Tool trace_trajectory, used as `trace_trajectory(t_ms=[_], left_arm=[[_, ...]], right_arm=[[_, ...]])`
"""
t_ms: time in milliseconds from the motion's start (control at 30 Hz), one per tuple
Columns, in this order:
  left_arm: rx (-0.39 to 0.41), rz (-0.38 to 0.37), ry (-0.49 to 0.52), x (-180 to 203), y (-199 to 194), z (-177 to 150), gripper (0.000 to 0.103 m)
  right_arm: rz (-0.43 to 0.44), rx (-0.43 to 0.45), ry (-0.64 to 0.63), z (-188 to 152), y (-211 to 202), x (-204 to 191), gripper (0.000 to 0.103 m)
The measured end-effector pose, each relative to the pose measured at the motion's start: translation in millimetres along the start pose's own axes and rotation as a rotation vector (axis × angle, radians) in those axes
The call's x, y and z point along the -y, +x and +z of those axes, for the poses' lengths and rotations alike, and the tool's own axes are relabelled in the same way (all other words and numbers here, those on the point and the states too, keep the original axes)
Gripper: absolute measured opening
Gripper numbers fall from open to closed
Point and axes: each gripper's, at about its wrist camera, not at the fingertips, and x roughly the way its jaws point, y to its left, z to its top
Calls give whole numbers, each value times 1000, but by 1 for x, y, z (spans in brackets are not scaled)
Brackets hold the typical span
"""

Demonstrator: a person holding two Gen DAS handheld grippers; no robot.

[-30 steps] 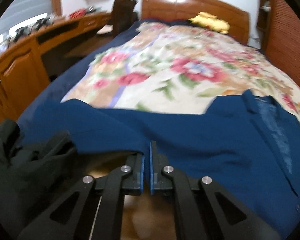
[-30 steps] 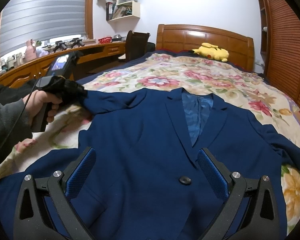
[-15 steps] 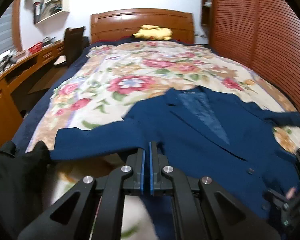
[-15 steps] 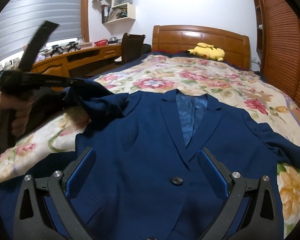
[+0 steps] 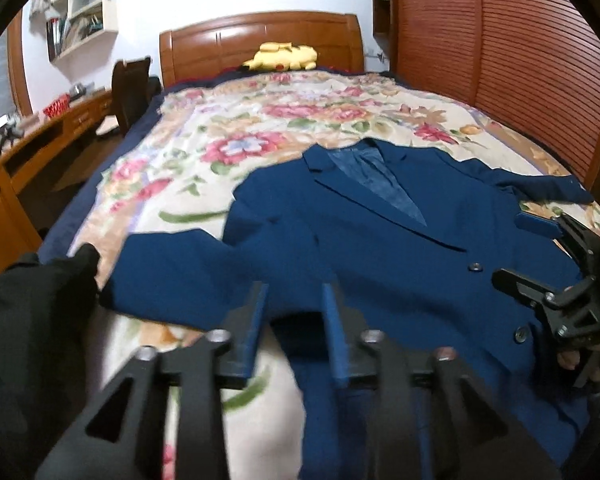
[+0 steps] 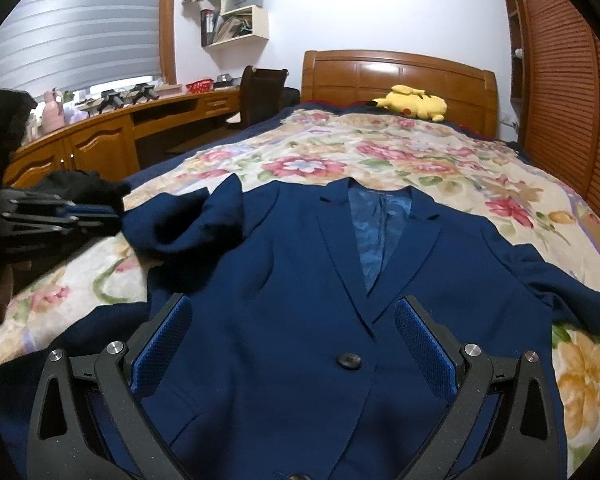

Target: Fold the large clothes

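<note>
A navy blue jacket (image 6: 300,280) lies face up on the floral bedspread (image 6: 400,152), collar toward the headboard. Its left sleeve (image 6: 196,228) is folded in, bunched over the shoulder. My left gripper (image 5: 294,296) hovers just short of that sleeve (image 5: 188,268); its jaws are opening and the pads press on nothing. From the right wrist view the left gripper (image 6: 108,216) shows beside the cuff. My right gripper (image 6: 292,308) is open wide, low over the jacket's front above the upper button (image 6: 348,360). The other sleeve (image 6: 560,288) stretches out to the right.
A black garment (image 5: 28,320) is heaped at the bed's left edge. A yellow plush toy (image 6: 412,104) rests by the wooden headboard (image 6: 400,72). A wooden desk (image 6: 100,136) and chair (image 6: 260,92) stand left of the bed; slatted wooden doors (image 5: 520,60) run along the right.
My left gripper carried the left sleeve inward toward the jacket's body, then parted its jaws and let it drop. The right gripper stayed where it was, still open.
</note>
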Motion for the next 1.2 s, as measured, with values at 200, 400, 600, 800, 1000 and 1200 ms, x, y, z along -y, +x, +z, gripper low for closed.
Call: trace_trajectory(t_ms=[200,400,600,800,1000,1200], left_arm=[[-39,43,-12,-23,18,0,45],[-152,118,-83,-62,78,-13,48],[-240,197,-159,-102,127,-25,52],[-269,201,-206,-118,152,-29,55],[-291,197,-217,-120,159,-27,55],[-292,153,-198,-118,156,-24,26]], right_arm=[[-3,-3,-4,-1,1,-1,103],[-1,-6,-9,-1,3,-3,103],[43,-24,-32,-3,3,-6,103],[72,-24,-60,-2,-2,-20,103],[76,-22,-68,-2,-4,-23,103],[67,-24,-77,-4,-9,-22,103]])
